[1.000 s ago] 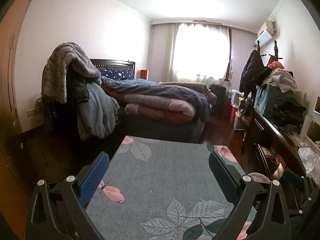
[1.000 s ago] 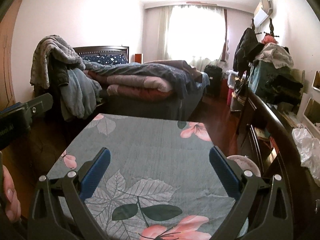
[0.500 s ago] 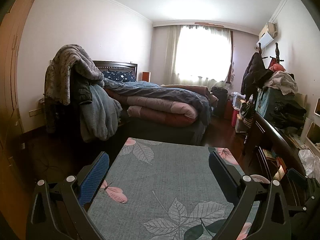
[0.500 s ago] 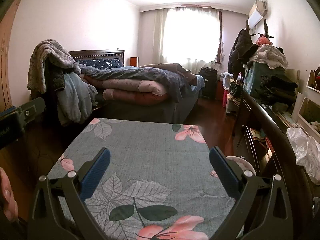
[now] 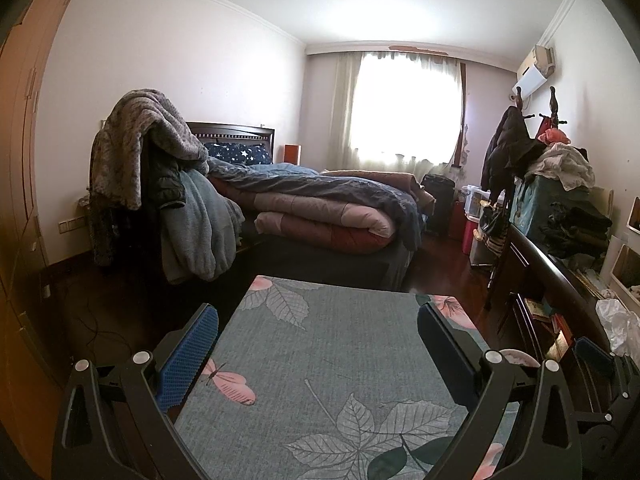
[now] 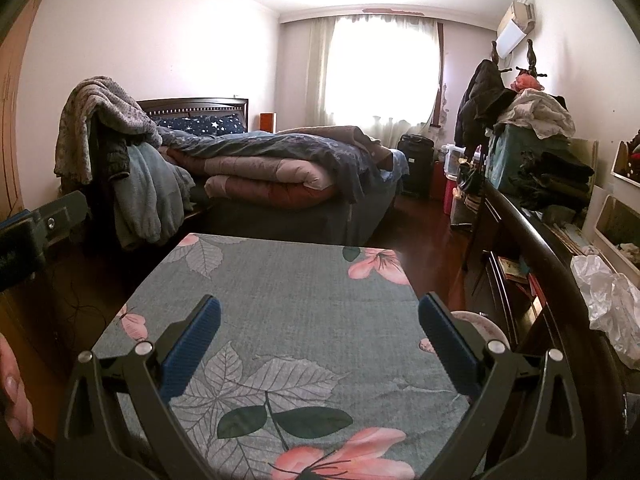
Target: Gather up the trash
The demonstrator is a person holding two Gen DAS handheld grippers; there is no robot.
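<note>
Left wrist fisheye: the left tongs (image 5: 318, 322) are seen spread wide, with nothing held between the blue pads (image 5: 188, 356). Beneath and ahead of them lies the counter (image 5: 332, 336), covered in a grey-green cloth printed with leaves and pink flowers. No trash can be made out on the cloth in this view. Far to the right of the tongs, a crumpled clear plastic bag (image 5: 618, 326) is seen lying on a dark wooden sideboard (image 5: 560, 280); whether it is the trash meant cannot be told. Just beside the right finger, a round pale rim (image 5: 516, 356) is partly shown below the counter edge; what it is cannot be told. Part of the right tongs (image 5: 592, 356) is visible at the right edge.

In the right wrist fisheye view, the right tongs (image 6: 319, 314) are likewise held wide apart and are empty, above the same flowered counter (image 6: 304, 280). The plastic bag (image 6: 608, 300) is shown well to the right of them, on the sideboard (image 6: 548, 256). The round pale rim (image 6: 476, 322) is seen touching the line of the right finger, low beside the counter. At the left edge, part of the left tongs (image 6: 44, 224) and a bit of a hand (image 6: 14, 392) are visible.

Beyond both tongs, a bed (image 6: 280, 184) piled with folded quilts is seen, with clothes (image 6: 116, 152) draped at its left.
</note>
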